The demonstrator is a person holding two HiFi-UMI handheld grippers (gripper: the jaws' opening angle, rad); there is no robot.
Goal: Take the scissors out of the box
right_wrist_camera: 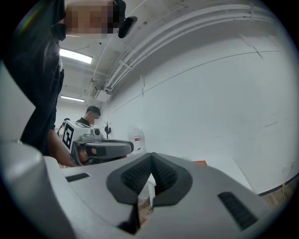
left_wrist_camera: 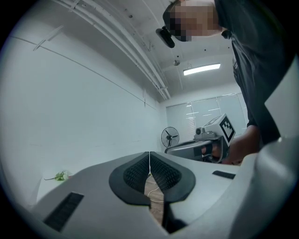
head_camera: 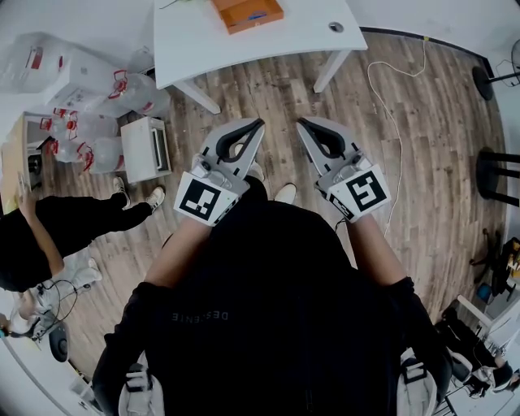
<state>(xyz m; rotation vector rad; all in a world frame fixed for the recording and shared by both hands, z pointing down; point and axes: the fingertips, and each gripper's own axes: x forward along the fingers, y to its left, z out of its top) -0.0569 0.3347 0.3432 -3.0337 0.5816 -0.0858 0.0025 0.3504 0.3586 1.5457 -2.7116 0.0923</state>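
the box (head_camera: 236, 16) is orange, sitting on a white counter (head_camera: 203, 45). the floor (head_camera: 431, 171) is brown wood-grain planking. the left tool (head_camera: 261, 123) and the right tool (head_camera: 299, 122) are pale grey with black ribbed pads (left_wrist_camera: 135, 175), and each carries a cube (head_camera: 203, 199) of black-and-white square markers. the person's top (head_camera: 268, 325) is black with faint grey lettering. the bags (head_camera: 81, 89) are clear plastic with red marks; the small cabinet (head_camera: 145, 150) beside them is white.

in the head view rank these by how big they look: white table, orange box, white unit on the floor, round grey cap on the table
1. white table, even though the top edge cuts it off
2. white unit and orange box: they look about alike, and the box is cropped, so these are unranked
3. round grey cap
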